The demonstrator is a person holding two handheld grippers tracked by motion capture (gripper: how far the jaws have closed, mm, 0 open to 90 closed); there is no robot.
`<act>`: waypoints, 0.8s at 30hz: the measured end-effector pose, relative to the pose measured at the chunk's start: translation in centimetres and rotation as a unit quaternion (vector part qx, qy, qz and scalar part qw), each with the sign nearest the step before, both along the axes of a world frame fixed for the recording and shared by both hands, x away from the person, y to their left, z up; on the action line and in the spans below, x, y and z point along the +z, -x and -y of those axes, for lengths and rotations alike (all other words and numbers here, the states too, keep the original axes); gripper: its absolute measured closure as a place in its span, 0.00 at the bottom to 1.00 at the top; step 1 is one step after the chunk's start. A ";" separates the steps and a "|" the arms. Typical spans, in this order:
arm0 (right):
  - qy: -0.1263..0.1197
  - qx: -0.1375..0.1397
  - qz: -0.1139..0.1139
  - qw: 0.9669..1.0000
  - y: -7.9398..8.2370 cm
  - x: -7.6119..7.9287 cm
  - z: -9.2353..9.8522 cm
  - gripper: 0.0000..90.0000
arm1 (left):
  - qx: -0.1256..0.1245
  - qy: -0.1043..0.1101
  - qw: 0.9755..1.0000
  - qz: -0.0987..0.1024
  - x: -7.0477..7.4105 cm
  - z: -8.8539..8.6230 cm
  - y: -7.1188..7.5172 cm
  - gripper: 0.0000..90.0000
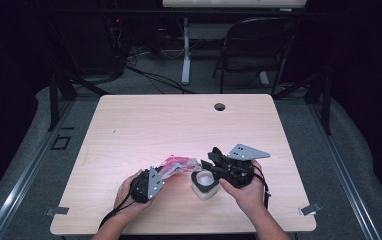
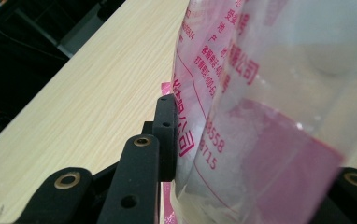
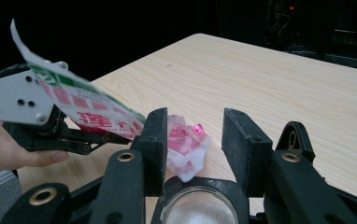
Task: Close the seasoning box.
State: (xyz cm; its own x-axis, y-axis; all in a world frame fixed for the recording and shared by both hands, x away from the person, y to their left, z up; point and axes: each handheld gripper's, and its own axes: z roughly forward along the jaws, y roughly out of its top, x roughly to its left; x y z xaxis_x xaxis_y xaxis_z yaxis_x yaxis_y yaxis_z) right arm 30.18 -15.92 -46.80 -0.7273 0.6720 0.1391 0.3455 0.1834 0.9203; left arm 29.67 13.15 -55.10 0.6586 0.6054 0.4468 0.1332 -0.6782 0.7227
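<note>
My left gripper [image 1: 155, 176] was clamped on the pink-printed plastic bag [image 1: 176, 165], its jaws partway closed with the film pressed between them; in the left gripper view one pad [image 2: 166, 135] lay flat against the bag's side. The bag sloped from that grip toward the white cup [image 1: 205, 184], its crumpled free end hanging just above the cup's rim. My right gripper [image 1: 214, 167] stood with jaws spread apart over the cup, gripping nothing that I could see; the cup's white contents sat below the gap and the bag's tip dangled between the pads. The cup rested on the wooden table [image 1: 179, 120] near its front edge.
</note>
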 end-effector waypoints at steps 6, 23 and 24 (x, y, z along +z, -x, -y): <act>-0.002 0.000 0.002 1.000 0.0 0.0 0.0 0.68 | 0.006 0.018 1.000 -0.010 -0.1 -0.2 -0.1 0.82; -0.004 0.006 0.003 1.000 0.1 0.1 0.0 0.68 | 0.060 0.068 0.996 -0.021 1.2 -3.3 -1.0 0.82; -0.004 0.006 0.003 1.000 0.1 0.1 0.0 0.68 | 0.064 0.076 0.995 -0.021 1.2 -3.5 -1.1 0.82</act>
